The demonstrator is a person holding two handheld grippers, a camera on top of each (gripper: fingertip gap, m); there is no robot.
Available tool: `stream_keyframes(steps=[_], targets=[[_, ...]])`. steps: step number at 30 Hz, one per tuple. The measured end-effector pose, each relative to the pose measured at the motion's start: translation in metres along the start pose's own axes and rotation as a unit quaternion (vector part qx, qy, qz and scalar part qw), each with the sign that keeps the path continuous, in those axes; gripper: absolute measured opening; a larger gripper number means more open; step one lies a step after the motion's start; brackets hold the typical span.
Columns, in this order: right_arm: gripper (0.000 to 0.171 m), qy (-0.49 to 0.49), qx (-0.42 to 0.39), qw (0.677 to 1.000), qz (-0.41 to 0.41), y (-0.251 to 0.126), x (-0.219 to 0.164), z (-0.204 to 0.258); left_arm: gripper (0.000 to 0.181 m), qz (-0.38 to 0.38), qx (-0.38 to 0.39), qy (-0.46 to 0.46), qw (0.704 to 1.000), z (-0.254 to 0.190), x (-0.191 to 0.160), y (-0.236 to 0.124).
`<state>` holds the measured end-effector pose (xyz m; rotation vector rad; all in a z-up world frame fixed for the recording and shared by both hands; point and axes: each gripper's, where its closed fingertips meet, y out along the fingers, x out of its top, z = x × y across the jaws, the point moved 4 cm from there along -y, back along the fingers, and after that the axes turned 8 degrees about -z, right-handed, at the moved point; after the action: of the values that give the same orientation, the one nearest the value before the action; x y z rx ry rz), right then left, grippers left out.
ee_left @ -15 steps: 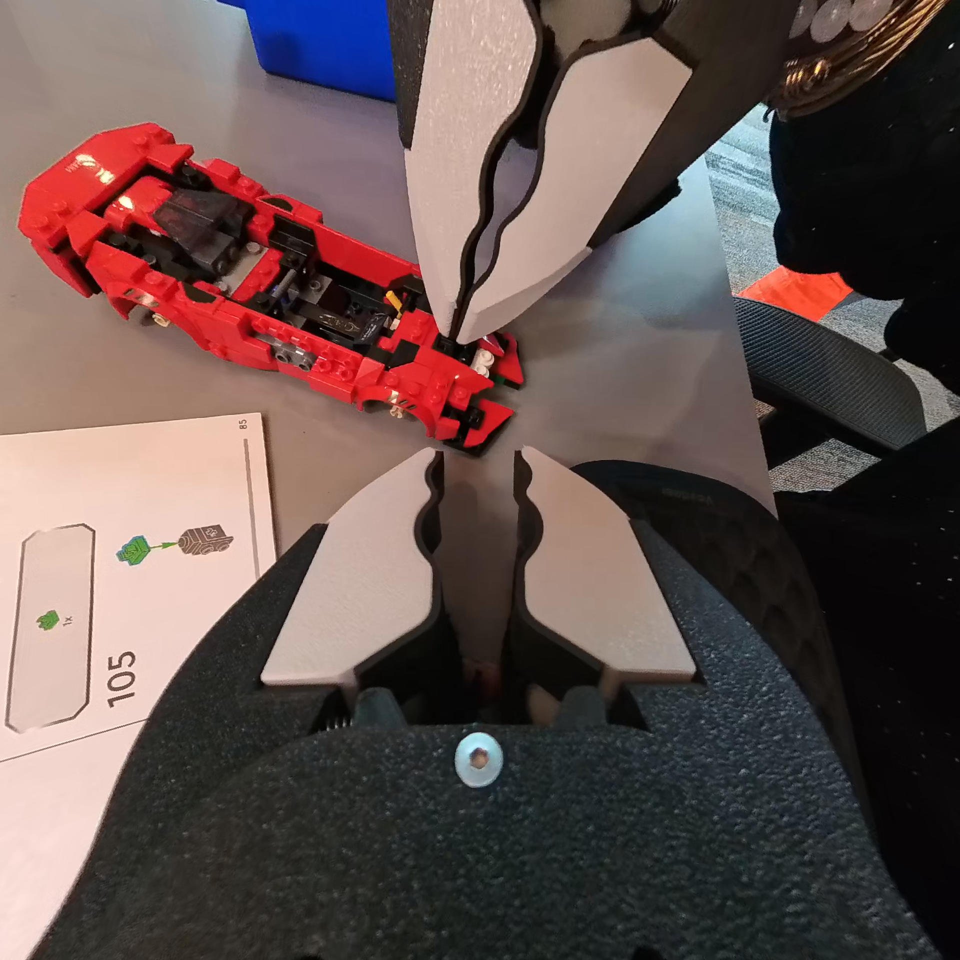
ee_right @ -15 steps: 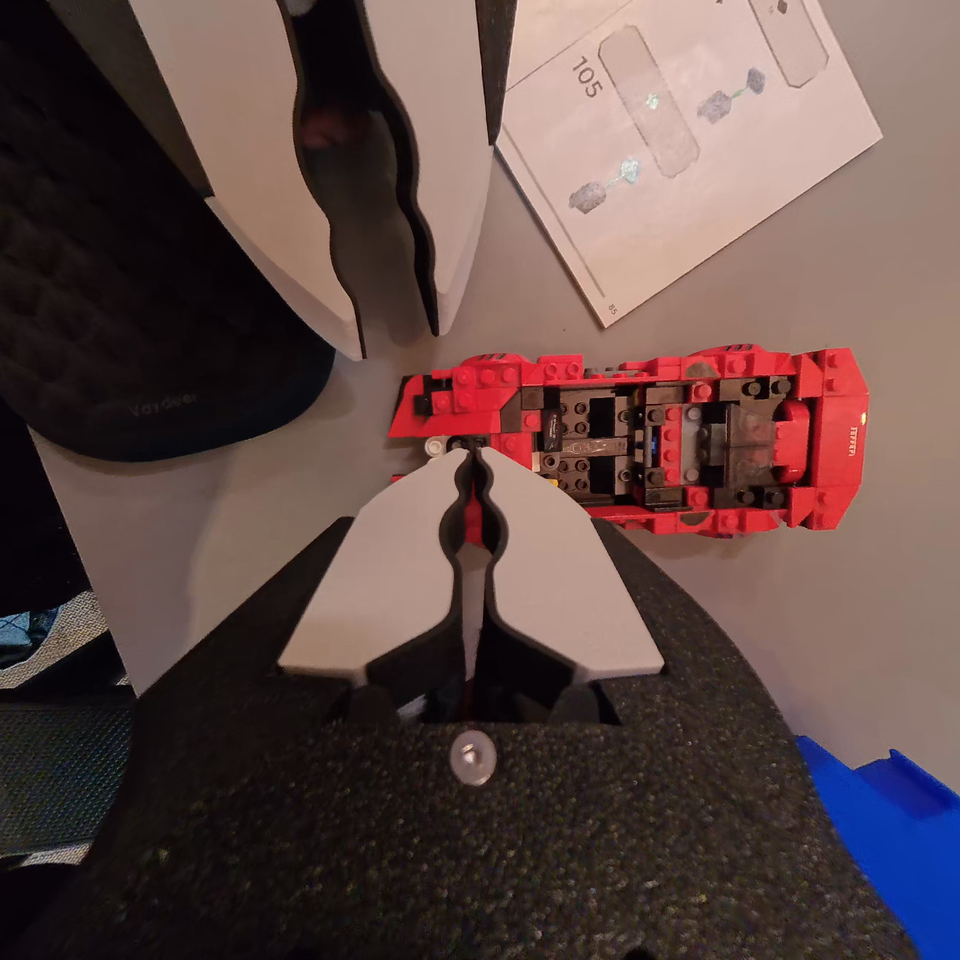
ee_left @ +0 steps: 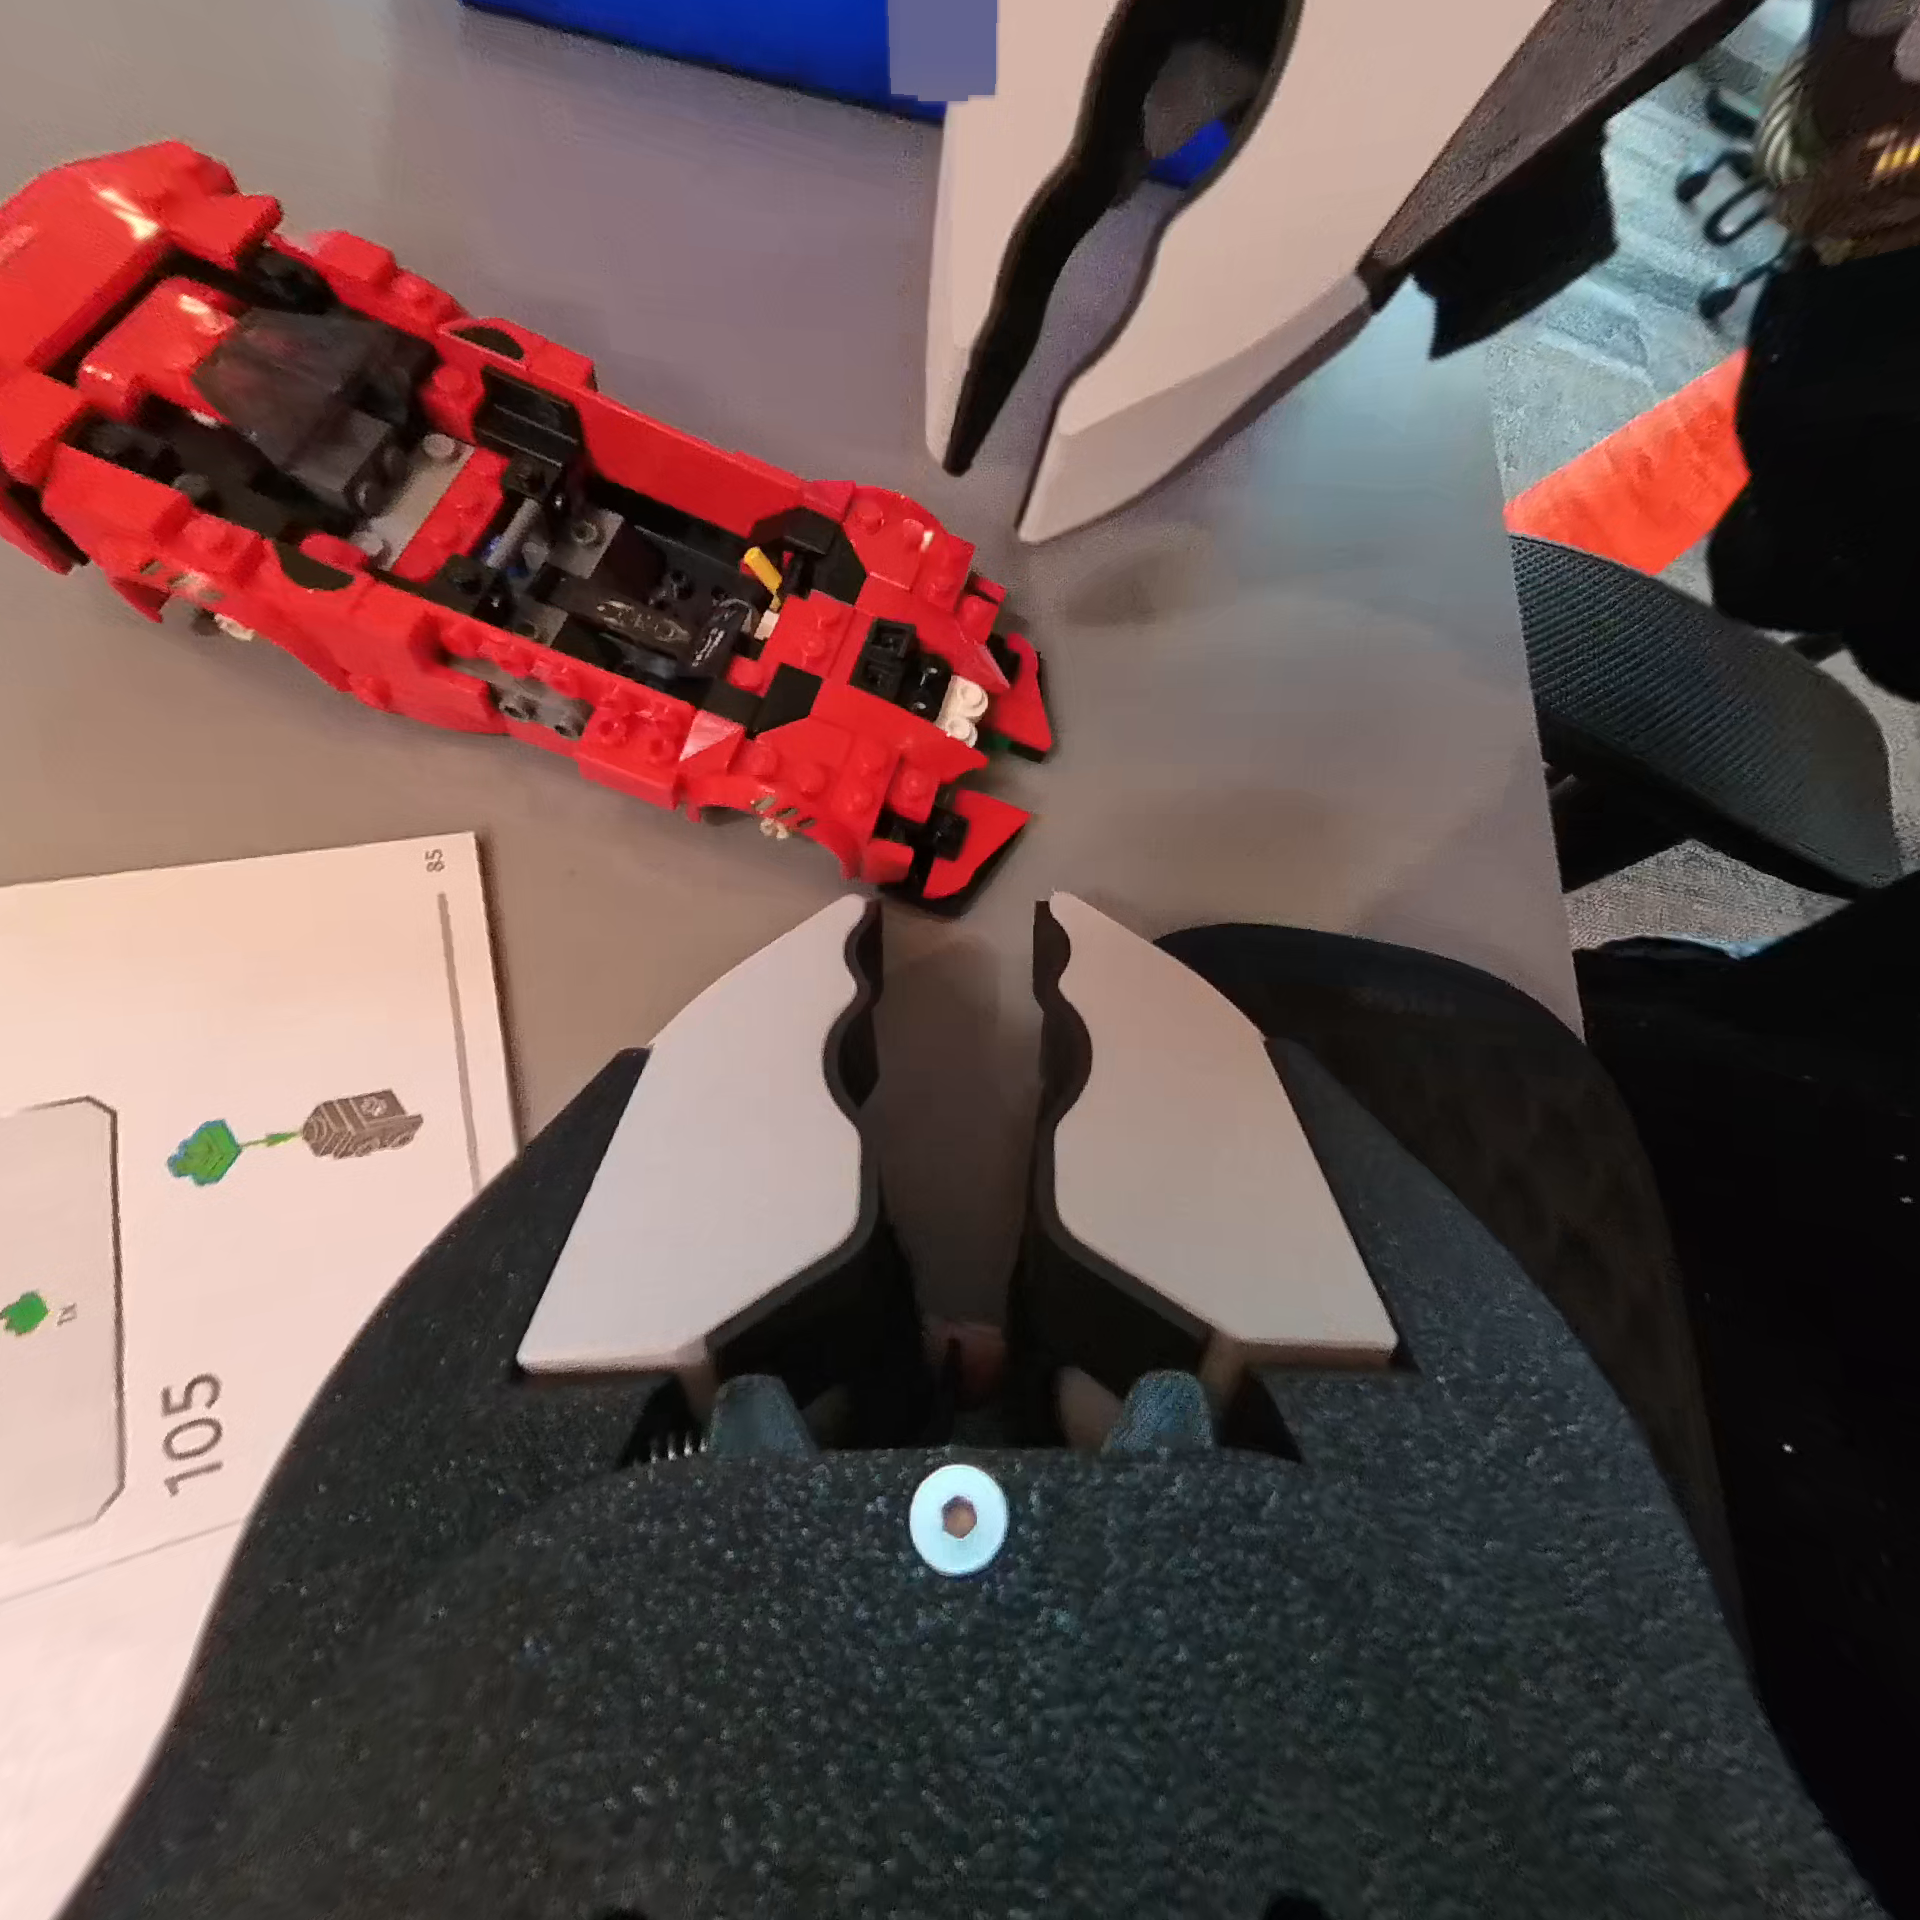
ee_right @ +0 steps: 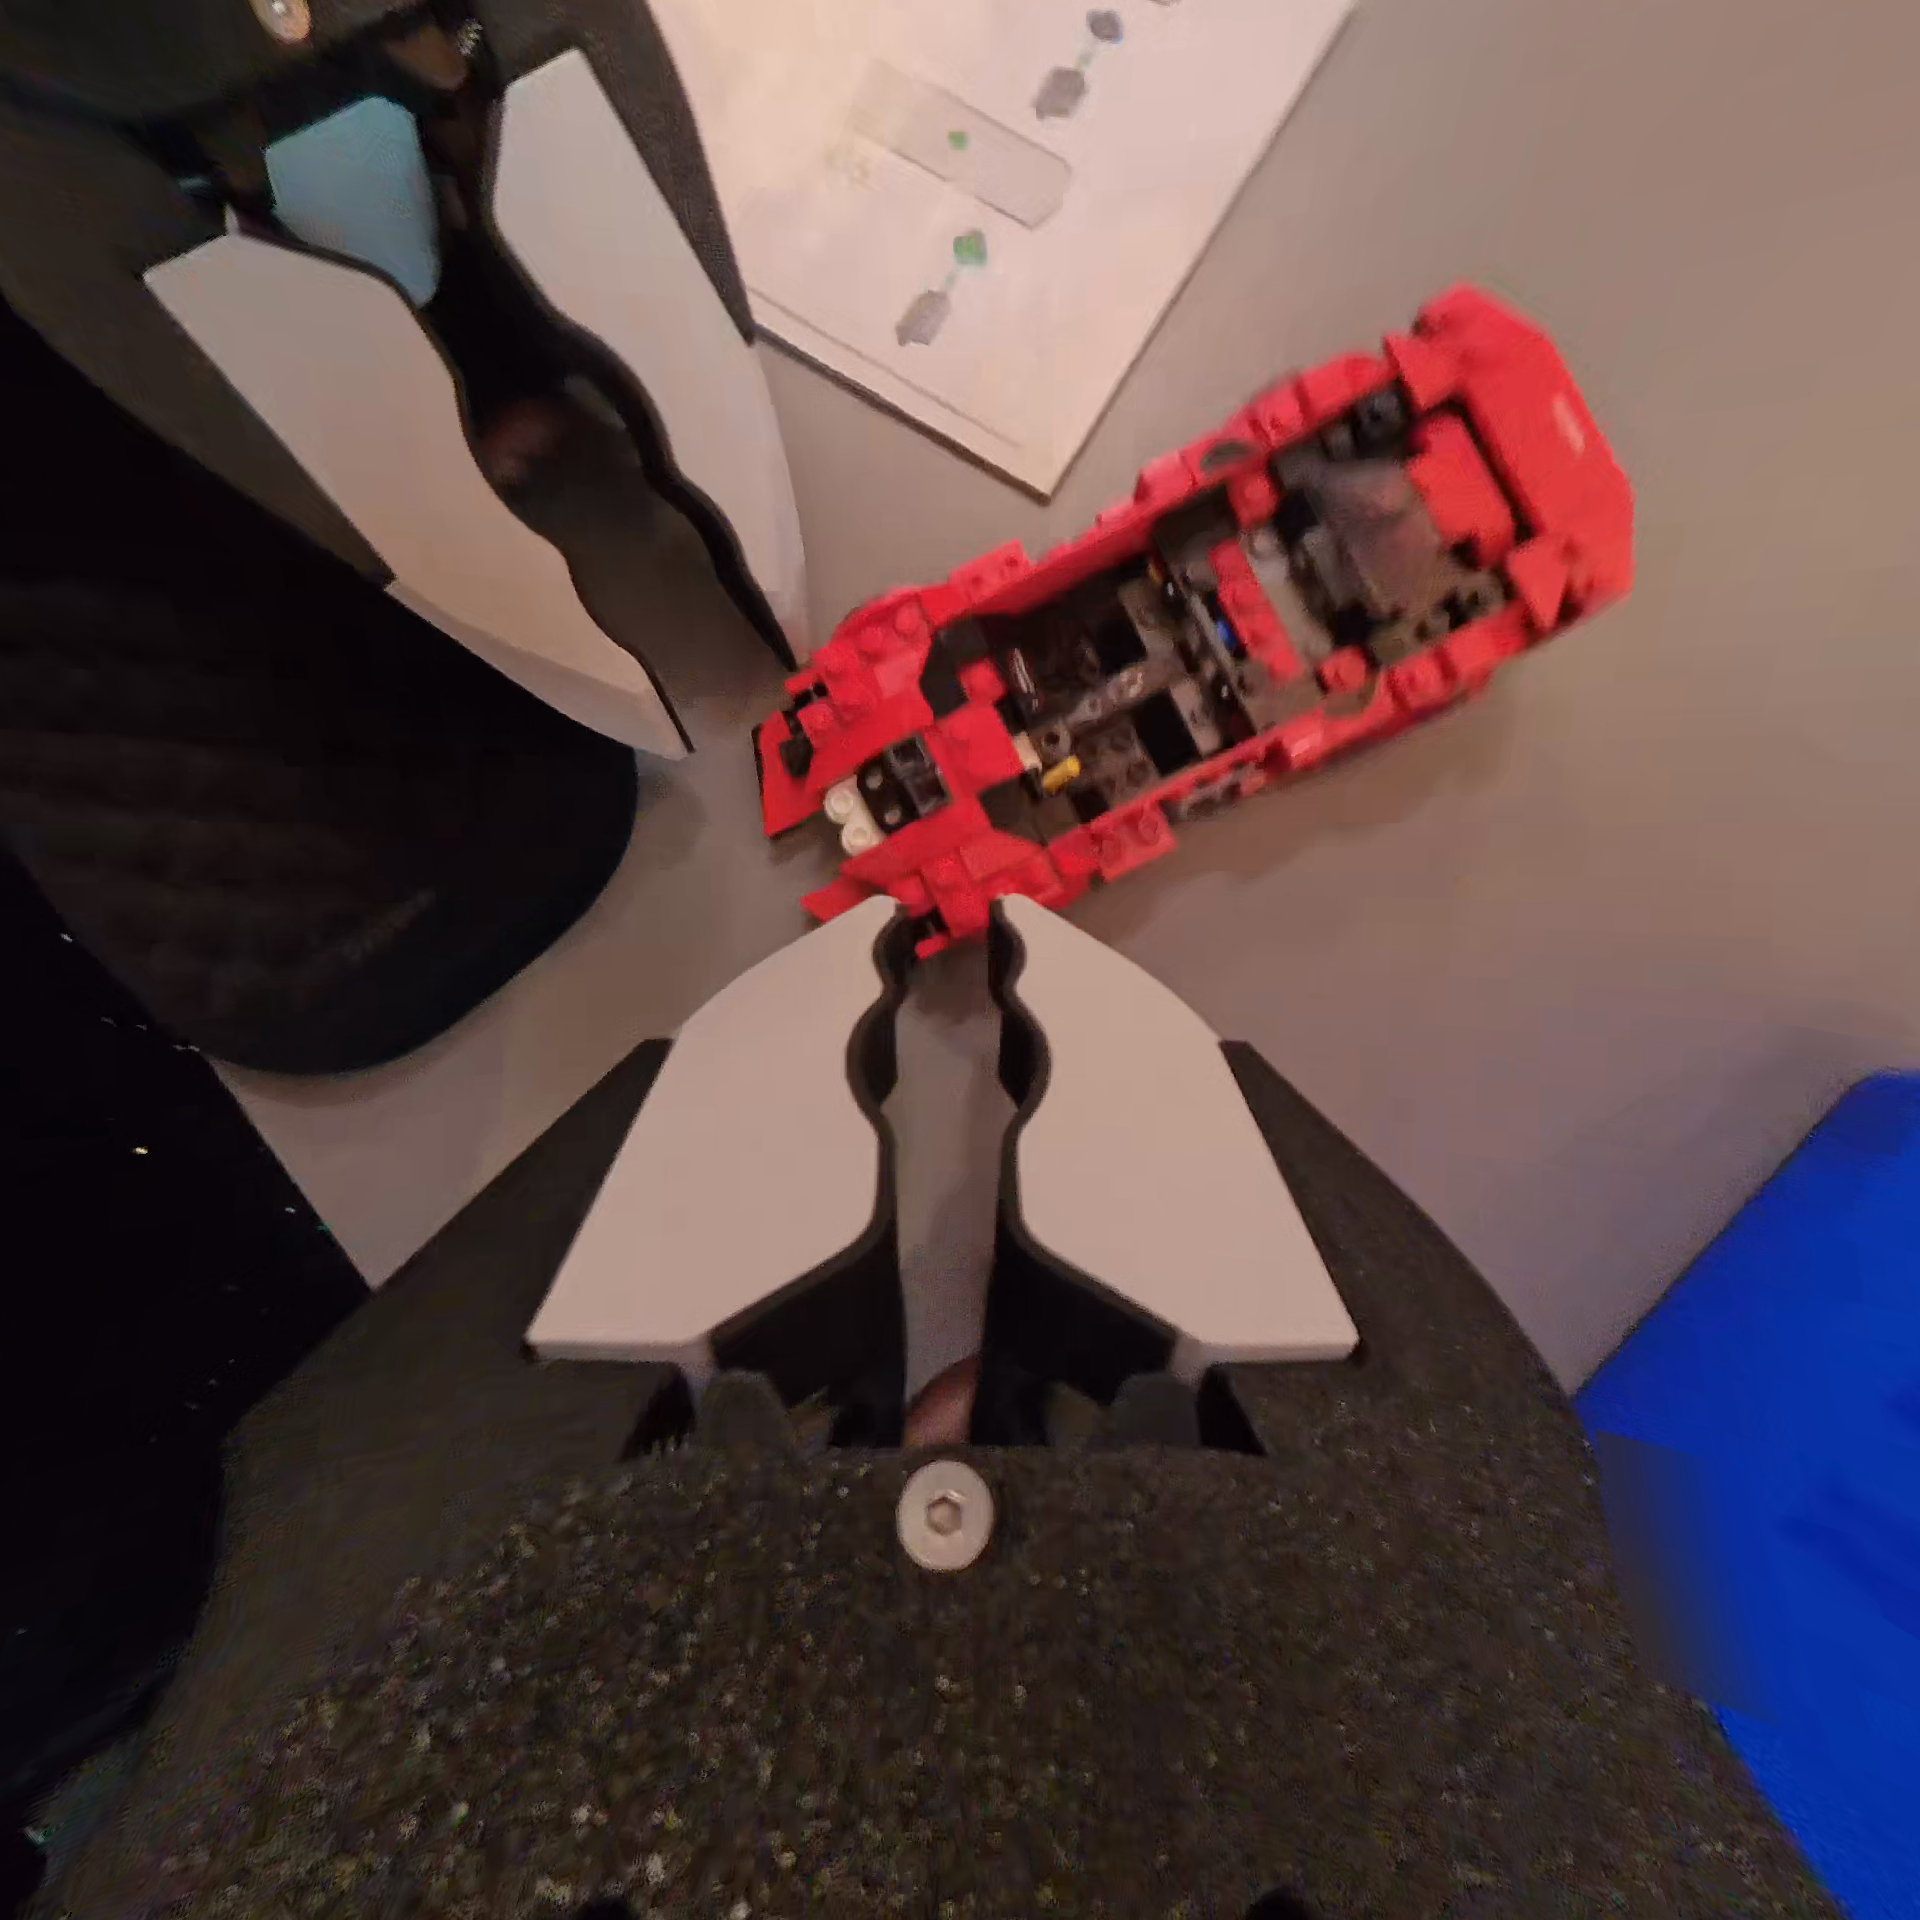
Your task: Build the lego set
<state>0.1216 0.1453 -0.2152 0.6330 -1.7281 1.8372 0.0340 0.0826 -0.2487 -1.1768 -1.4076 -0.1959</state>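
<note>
The red lego car (ee_left: 499, 582) lies on the grey table (ee_left: 1247, 675), its open black interior up and its nose toward both grippers. Small white round pieces (ee_left: 961, 712) sit at the nose. My left gripper (ee_left: 961, 914) is open and empty, its tips just short of the nose's near corner. My right gripper (ee_left: 992, 499) hangs open and empty beyond the nose, apart from the car. In the right wrist view the car (ee_right: 1195, 665) lies diagonally. There a red front corner shows between the tips of my right gripper (ee_right: 943, 920). My left gripper (ee_right: 732, 701) stands at upper left.
The open instruction booklet (ee_left: 239, 1039) lies left of my left gripper, also in the right wrist view (ee_right: 987, 208). A blue bin (ee_left: 727, 42) stands behind the car. A black mesh chair (ee_left: 1683, 707) and a black rounded object (ee_right: 312, 831) sit at the table's edge. About 7 centimeters separates my left fingertips from my right.
My right gripper was shut with its tips on the car's nose. It has opened and drawn back off the car. My left gripper has hardly moved.
</note>
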Motion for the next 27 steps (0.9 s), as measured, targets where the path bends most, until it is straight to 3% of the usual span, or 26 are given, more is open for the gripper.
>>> stream_keyframes(steps=[4,11,17,22,27], targets=[[0.026,0.081,-0.002,0.996,-0.023,-0.003,-0.019,0.002,0.028,0.015,-0.006,0.016,1.000,-0.004,0.002,0.007],[0.034,0.099,-0.031,0.994,-0.032,-0.013,-0.034,0.003,0.029,0.033,-0.047,0.055,0.997,-0.020,0.016,0.033],[0.000,0.119,-0.091,0.983,-0.104,-0.022,-0.025,-0.006,0.028,0.007,-0.072,0.038,0.997,-0.025,0.026,0.033],[0.000,0.151,-0.111,0.977,-0.099,-0.009,-0.012,-0.007,0.028,-0.031,-0.023,0.029,0.999,-0.009,0.021,0.025],[0.000,0.171,-0.152,0.971,-0.073,-0.004,-0.008,-0.008,0.027,-0.048,-0.031,-0.001,0.998,-0.005,0.024,0.023]])
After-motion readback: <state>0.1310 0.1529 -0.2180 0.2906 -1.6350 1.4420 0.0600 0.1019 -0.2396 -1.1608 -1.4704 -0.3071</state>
